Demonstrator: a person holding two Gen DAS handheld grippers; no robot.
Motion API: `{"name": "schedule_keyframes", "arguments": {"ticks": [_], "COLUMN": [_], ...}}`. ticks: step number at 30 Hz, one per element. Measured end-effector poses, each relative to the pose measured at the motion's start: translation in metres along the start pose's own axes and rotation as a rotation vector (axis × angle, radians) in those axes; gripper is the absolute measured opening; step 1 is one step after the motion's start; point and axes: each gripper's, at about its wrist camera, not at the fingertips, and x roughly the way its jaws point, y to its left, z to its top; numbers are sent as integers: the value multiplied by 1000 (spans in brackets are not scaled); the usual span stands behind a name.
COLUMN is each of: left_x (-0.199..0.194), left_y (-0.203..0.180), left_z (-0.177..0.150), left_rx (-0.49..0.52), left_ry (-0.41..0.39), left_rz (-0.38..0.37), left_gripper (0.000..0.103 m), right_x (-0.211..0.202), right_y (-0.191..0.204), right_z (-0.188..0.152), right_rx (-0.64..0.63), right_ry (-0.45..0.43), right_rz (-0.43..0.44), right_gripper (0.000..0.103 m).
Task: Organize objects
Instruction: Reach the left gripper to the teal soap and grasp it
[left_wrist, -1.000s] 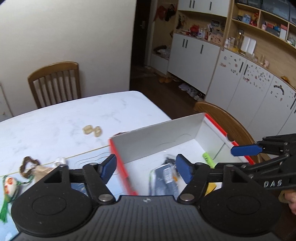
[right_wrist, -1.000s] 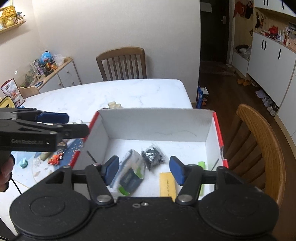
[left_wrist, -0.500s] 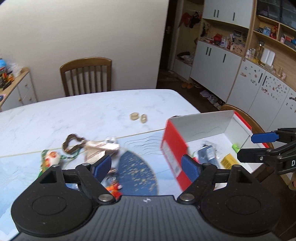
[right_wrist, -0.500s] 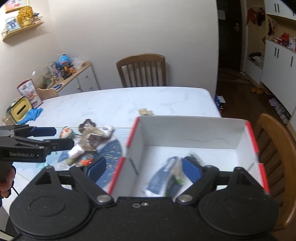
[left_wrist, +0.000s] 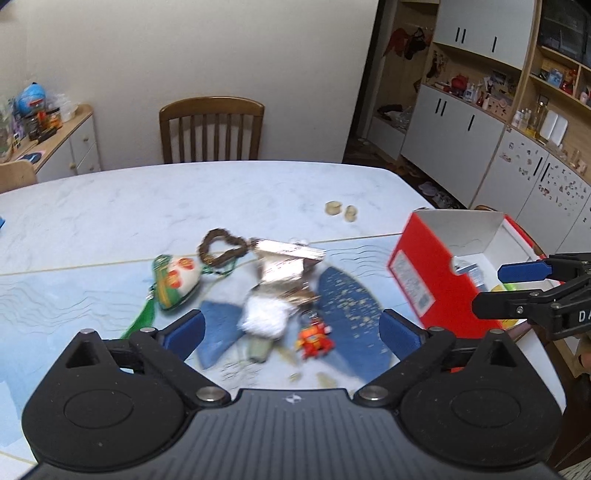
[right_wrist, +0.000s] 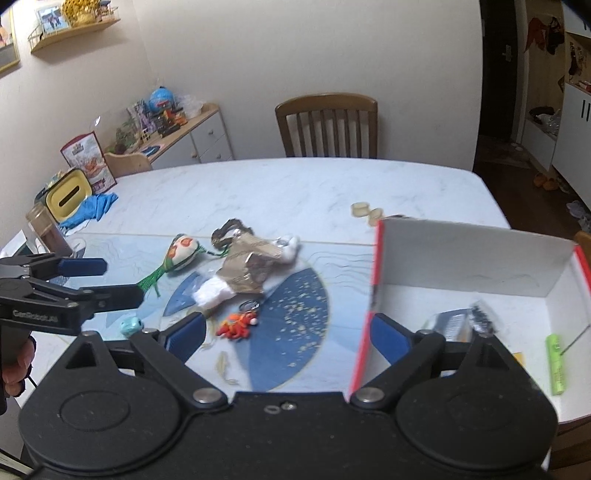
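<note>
A red-and-white open box (left_wrist: 432, 273) (right_wrist: 476, 258) stands at the table's right; it holds dark packets (right_wrist: 458, 323) and a green battery (right_wrist: 557, 363). Loose items lie on the blue mat: a brown-and-white plush doll (left_wrist: 275, 295) (right_wrist: 240, 275), a red crab keychain (left_wrist: 314, 338) (right_wrist: 238, 324), a green-and-white tasselled sachet (left_wrist: 173, 282) (right_wrist: 181, 253), a bead bracelet (left_wrist: 221, 247). My left gripper (left_wrist: 291, 328) is open and empty above the doll and crab. My right gripper (right_wrist: 288, 330) is open and empty over the box's left wall.
Two small beige pieces (left_wrist: 340, 210) lie farther back. A small teal toy (right_wrist: 131, 325) lies on the mat. A yellow tin (right_wrist: 68, 192), blue cloth (right_wrist: 92, 208) and jar (right_wrist: 46, 230) sit at the left end. A wooden chair (left_wrist: 211, 129) stands behind the table.
Both grippers have swung left, away from the box interior toward the loose items on the mat. Both stayed open and empty.
</note>
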Motion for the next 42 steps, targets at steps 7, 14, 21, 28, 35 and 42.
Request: {"name": "schedule_keyframes", "arguments": {"ticks": [7,14,21,28,35,42], "left_x": [6,23,39,53,63,69], "left_y": [47,86,104,107,105,108], "left_z": [-24,-46,-64,-75,-79,-81], "left_rx": [23,2,8,40,73,69], "left_ry": [15,55,87,110,124,134], "left_rz": [31,59,47,41,40,44], "left_gripper": [103,103,103,103,103,103], "right_x": [34,76,110,138,158,169], "right_y": [29,49,60,63,68,77], "right_z": [-3,-11,-16,-18,-21,-17], "right_rx": [-12,-34,-64,-66,-82,-99], "right_ry": [44,114,156,183,205,206], "right_rz": [-11,-49,-72,-86,-98,-90], "right_gripper": [95,91,87,81,73,65]}}
